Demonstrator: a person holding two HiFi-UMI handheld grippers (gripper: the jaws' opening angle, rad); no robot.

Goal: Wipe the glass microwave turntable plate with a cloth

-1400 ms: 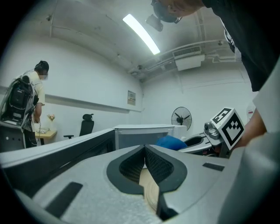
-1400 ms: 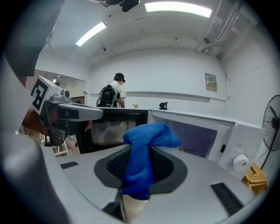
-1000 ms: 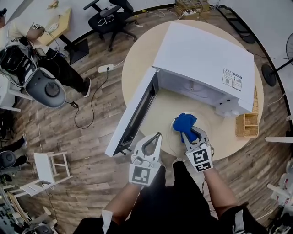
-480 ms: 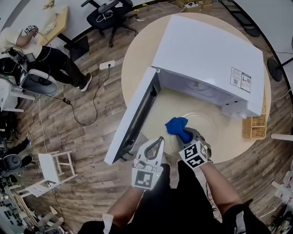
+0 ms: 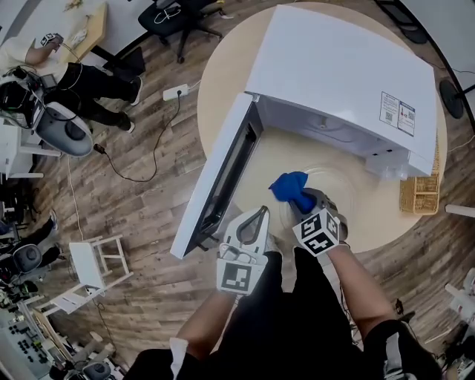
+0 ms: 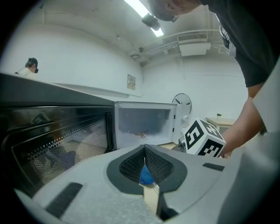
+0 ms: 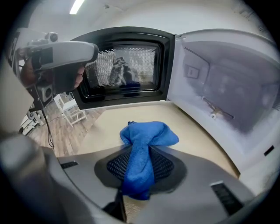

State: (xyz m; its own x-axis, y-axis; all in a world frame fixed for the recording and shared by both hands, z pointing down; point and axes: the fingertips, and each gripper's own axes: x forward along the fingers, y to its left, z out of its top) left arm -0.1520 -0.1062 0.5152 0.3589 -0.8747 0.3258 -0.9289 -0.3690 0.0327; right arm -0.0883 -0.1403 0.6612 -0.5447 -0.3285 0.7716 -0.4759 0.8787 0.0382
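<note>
The glass turntable plate point(image 5: 347, 199) lies flat on the round table point(image 5: 221, 83) in front of the open white microwave point(image 5: 349, 67); it is clear and faint. My right gripper point(image 5: 303, 199) point(image 7: 140, 151) is shut on a bunched blue cloth point(image 5: 289, 185) point(image 7: 148, 134), held over the plate's left edge. Whether the cloth touches the glass I cannot tell. My left gripper point(image 5: 260, 211) point(image 6: 145, 148) is shut with nothing in it, just left of the right one near the table's front edge.
The microwave door point(image 5: 221, 178) swings out to the left past the table edge. A wicker basket point(image 5: 418, 194) sits at the table's right. On the wood floor are a power strip point(image 5: 177, 92), a white stool point(image 5: 96, 263), an office chair point(image 5: 174, 11) and a seated person point(image 5: 82, 74).
The right gripper has carried the blue cloth a little to the left across the plate. The left gripper has stayed shut beside it.
</note>
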